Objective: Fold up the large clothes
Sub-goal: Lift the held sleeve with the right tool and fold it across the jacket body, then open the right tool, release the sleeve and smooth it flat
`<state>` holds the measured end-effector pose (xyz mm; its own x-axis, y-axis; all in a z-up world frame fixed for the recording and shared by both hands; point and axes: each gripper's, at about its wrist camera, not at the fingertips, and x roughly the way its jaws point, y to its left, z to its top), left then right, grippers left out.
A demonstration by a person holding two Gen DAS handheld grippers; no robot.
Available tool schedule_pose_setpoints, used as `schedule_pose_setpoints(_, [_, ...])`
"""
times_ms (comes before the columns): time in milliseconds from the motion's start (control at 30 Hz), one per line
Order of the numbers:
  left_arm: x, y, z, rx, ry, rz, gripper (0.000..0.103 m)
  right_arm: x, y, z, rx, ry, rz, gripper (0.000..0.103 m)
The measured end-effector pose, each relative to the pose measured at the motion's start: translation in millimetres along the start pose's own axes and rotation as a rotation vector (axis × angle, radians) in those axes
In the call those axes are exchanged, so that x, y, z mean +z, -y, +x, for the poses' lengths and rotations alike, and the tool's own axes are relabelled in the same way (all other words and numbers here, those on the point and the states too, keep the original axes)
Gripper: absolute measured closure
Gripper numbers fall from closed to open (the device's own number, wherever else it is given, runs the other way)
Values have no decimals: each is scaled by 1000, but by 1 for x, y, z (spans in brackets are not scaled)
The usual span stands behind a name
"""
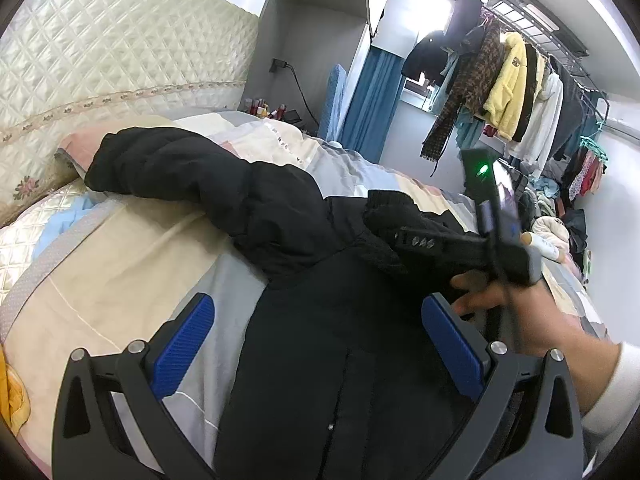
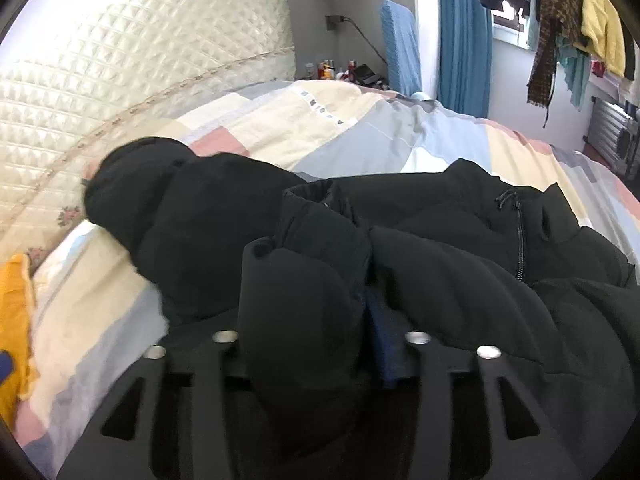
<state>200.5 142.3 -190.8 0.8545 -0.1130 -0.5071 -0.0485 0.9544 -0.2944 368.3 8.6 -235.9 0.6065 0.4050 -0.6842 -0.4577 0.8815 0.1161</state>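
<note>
My right gripper [image 2: 320, 300] straddles the black jacket's [image 2: 460, 264] sleeve [image 2: 304, 292] for folding inward (grip unclear); left gripper [image 1: 316, 340] gapes empty.

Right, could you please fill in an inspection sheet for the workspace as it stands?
Surface: bed with a patchwork cover.
Job's things: black jacket spread on the bed; far sleeve stretched toward the headboard, near sleeve lying over the body.
Clutter: yellow cloth at the bed's edge; bottles beside the bed.
Grippers: left tongs open above the jacket; right tongs with the near sleeve between them, grip unclear.
Cables: black cable from a wall plug.
Surroundings: blue curtain, clothes rail of hanging garments.
</note>
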Motion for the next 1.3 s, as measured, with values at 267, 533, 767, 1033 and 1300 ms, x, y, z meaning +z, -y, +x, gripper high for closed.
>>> schedule_pose_setpoints(267, [-2,7,2,5,-5,12,0,19,10,-80,-5,121,-21,39])
schedule_pose_setpoints(533, [-7,26,0,3,5,74,0,12,49,-154,-66,237,5,38])
schedule_pose_setpoints(767, [-10,39,-2,-26,1,85,0,-17,96,-191,-136,266,46,38])
schedule_pose_setpoints(1033, [-16,53,12,-66,-18,76,0,-77,174,-200,-216,242,177,38])
schedule_pose_setpoints(1300, [-22,66,11,-57,-14,93,0,-132,234,-187,-251,194,274,38])
